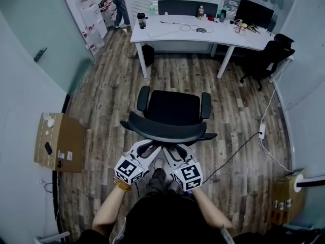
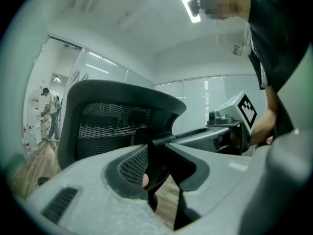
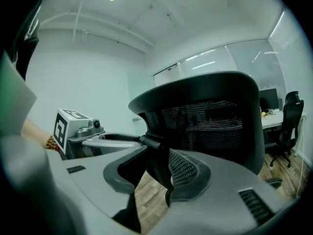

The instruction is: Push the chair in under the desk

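**Trainee:** Where is the chair [image 1: 170, 113]?

**Instructor:** On open wooden floor [image 1: 238, 85], with its seat turned away from the operator and its backrest [image 1: 167, 128] nearest the operator. The bench [image 1: 152, 34] is ahead of the chair and well apart from it. The bay between the bench legs lies roughly in line with the seat.

**Trainee:** State of the tongs?

**Instructor:** The left tongs [image 2: 159, 163] are closed on the dark strut [image 2: 157, 148] at the rear centre of the chair's backrest, and the strut fills the gap between the pads. The right tongs [image 3: 156, 168] grip the same strut from the other side. Their jaws stand wide because the strut is thick. The two tongs sit just beside each other behind the chair.

**Trainee:** Which step is in hand?

**Instructor:** As I read it, the push itself, at an early stage. The grip is made and most of the travel remains.

**Trainee:** What does the next move call for?

**Instructor:** Probably a straight, level push toward the bench, with equal force from both tongs so the chair does not swivel or veer.

- **Steering:** aim for the bay.
- **Ahead-left of the chair:** a dark bin [image 1: 148, 55].
- **Ahead-right of the chair:** a second chair [image 1: 269, 55].
- **On the floor to the chair's right:** a cable [image 1: 238, 149].
- **To the chair's left:** a cardboard box [image 1: 58, 141].
- **Clearance:** whether the armrests [image 1: 205, 104] will pass under the bench top cannot be judged from here.
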